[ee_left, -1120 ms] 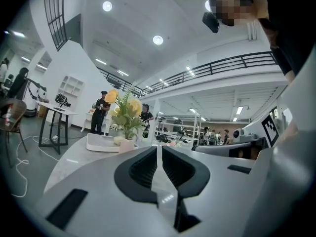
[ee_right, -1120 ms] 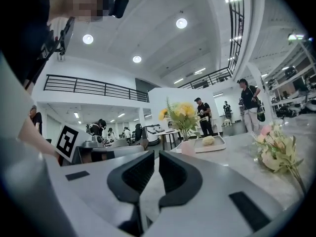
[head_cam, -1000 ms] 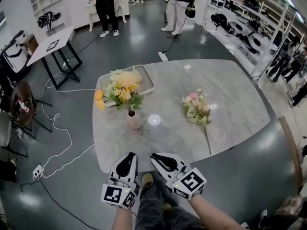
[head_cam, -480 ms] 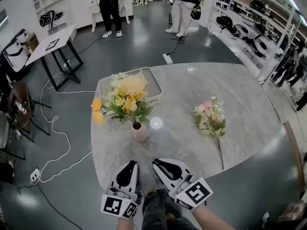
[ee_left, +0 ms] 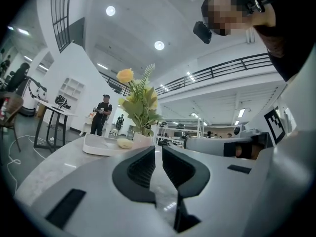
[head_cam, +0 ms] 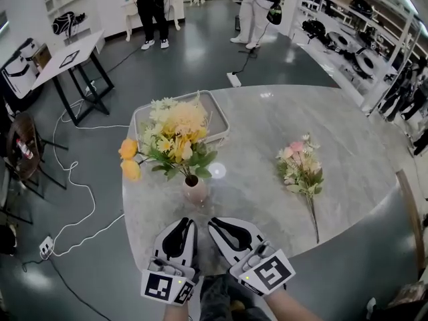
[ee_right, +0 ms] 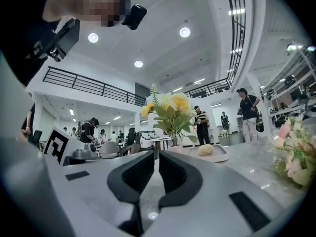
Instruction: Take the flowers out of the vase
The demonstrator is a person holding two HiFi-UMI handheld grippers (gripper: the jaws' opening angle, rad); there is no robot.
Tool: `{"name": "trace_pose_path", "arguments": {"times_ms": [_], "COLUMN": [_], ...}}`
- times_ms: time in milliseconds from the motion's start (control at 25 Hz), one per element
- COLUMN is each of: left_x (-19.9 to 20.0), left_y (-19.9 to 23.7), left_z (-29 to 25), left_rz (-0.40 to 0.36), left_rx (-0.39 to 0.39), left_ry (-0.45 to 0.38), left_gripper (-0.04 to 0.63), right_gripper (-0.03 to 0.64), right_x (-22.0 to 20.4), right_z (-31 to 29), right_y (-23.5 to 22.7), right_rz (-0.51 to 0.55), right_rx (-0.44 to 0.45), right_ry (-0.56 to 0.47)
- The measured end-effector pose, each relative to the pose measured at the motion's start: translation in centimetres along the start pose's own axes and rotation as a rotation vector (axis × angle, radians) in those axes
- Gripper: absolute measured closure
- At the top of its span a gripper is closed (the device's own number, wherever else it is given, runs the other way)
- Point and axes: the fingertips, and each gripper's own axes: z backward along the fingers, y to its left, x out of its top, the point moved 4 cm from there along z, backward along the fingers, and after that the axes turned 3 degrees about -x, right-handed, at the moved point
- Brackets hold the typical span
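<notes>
A small pink vase [head_cam: 194, 191] stands near the front edge of the grey marble table [head_cam: 348, 132]. It holds a bunch of yellow and white flowers [head_cam: 175, 134] with green leaves; two orange blooms [head_cam: 127, 159] hang out to the left. My left gripper [head_cam: 182, 222] and right gripper [head_cam: 215, 221] lie side by side just short of the vase, both shut and empty. In the left gripper view the jaws [ee_left: 159, 154] point level at the flowers [ee_left: 140, 102]. The right gripper [ee_right: 156, 162] faces the same flowers [ee_right: 170, 113].
A second pink and white bunch [head_cam: 301, 169] lies flat on the table's right side. Behind the vase sits a white tray [head_cam: 217, 116] with one small yellow bloom in it. People [head_cam: 150, 5] stand at the back, a side table [head_cam: 67, 59] at left, cables [head_cam: 73, 179] on the floor.
Both grippers have moved forward from below the table's front edge to over it, closer to the vase. The table and flowers now sit nearer in the head view. The jaws stay shut.
</notes>
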Motion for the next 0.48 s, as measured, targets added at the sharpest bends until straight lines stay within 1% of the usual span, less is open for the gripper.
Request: {"name": "trace_pose_path", "arguments": {"times_ms": [160,240,360,480], "left_x": [0.3,0.6,0.8,0.9], "left_y": [0.7,1.2,1.9,2.6], "left_z": [-0.9,-1.4,-2.0,-2.6], "left_rz": [-0.015,-0.018,-0.018,-0.008], "left_rx": [0.011,0.018,0.021,0.022], "left_ry": [-0.002,-0.007,-0.007,-0.012], "left_gripper": [0.552,0.551,0.493,0.462], "right_gripper": [0.577,0.577,0.577,0.577], "right_x": [-0.9,-0.9,-1.0,-1.2], "right_z": [-0.7,-1.1,-1.4,-1.7], "right_y": [-0.2,-0.2,-0.4,-0.8], "right_rz": [0.035,0.035,0.016,0.009], "right_rx": [-0.010,-0.011,-0.029,-0.038], "right_ry": [0.018,0.015,0.012,0.006]}}
